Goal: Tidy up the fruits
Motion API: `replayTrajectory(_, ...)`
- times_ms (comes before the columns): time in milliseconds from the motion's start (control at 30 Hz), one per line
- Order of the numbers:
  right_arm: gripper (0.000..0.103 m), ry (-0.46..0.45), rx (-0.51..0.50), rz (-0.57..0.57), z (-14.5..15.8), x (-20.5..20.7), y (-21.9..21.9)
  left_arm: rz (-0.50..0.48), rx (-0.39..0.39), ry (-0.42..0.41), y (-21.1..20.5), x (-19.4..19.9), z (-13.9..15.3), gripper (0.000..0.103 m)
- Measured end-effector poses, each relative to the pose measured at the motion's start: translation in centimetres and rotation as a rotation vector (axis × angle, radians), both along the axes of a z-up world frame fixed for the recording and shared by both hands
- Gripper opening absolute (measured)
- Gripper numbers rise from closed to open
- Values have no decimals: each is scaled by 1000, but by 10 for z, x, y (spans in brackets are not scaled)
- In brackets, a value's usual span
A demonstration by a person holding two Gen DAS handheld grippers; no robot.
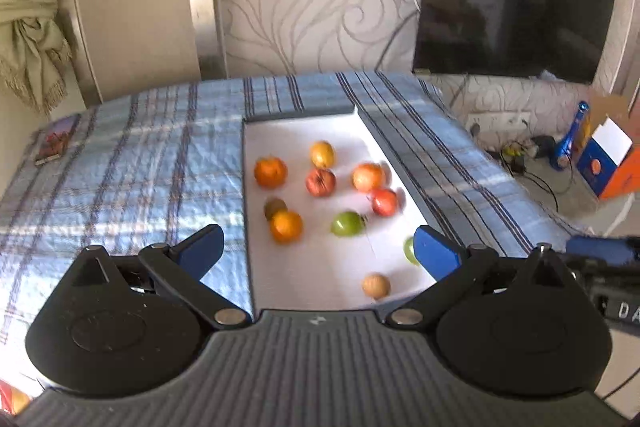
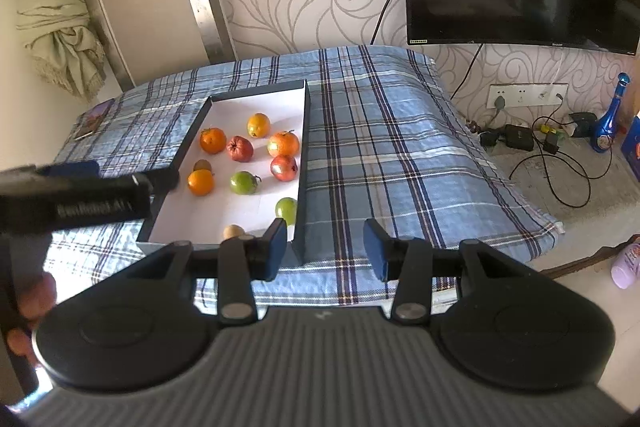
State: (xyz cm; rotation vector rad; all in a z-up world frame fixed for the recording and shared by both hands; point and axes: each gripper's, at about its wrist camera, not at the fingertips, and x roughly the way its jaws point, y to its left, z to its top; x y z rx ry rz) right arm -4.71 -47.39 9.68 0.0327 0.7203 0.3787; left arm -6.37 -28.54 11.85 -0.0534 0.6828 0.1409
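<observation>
Plaid bedspread bears a white-floored tray of round, scattered fruits; left tongs and right tongs both gape, empty.

Your plaid-covered bed carries a shallow fruit tray mid-surface and a small booklet at its far left corner.

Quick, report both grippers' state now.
Left gripper: open, holding nothing, above the shallow white-lined dark tray of fruit.
Right gripper: open, holding nothing, over the blue plaid cloth beside the tray.
</observation>
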Motion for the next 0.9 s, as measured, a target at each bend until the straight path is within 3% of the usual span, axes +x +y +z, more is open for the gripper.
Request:
replayTrajectory(300,45,-1,-2,-9,1,-3,-5,-41,19,52,-14,-3,-16,102)
replayTrajectory(900,45,12,5,-20,-1,2,-5,-51,16,75,-12,3,-21,102)
